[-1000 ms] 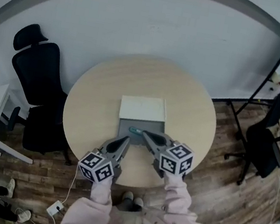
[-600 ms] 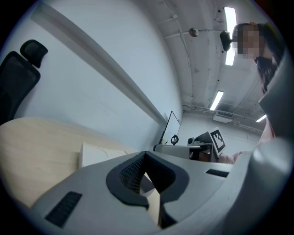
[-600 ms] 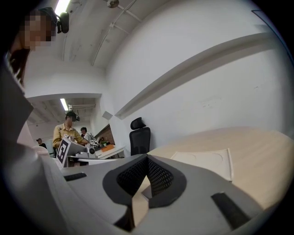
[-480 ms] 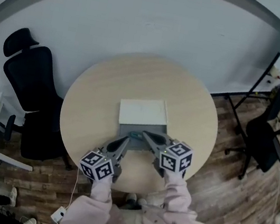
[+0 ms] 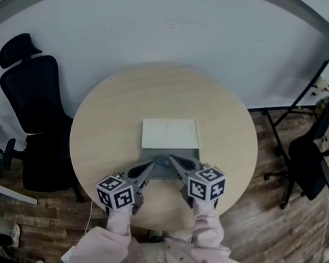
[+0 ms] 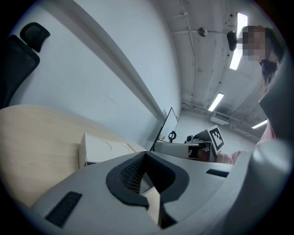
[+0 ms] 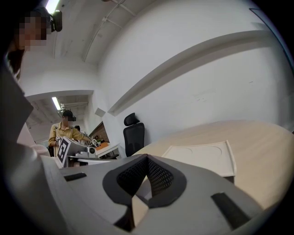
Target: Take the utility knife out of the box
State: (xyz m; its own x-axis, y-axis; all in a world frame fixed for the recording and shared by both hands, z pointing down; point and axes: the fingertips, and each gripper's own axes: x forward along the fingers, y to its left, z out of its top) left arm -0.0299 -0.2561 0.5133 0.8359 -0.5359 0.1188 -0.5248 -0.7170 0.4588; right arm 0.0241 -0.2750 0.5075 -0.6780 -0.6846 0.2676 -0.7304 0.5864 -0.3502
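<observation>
At the lower middle of the frame, pale pink fabric sleeves [image 5: 108, 244] are worn on both arms. The grey plastic left tongs [image 5: 147, 169] and right tongs [image 5: 175, 160] are each fitted with a black-and-white marker cube [image 5: 117, 194].

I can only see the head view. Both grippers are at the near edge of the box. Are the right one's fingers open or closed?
Observer: Closed. In the right gripper view the right gripper has its fingers meeting at the tips, with nothing between them.
Operator: And the left?
Observer: Same. The left gripper has its fingers together, with nothing between them.
Operator: Any detail on the box's white top?
Observer: The right gripper view shows shallow rounded recesses moulded into the box's white top.
</observation>
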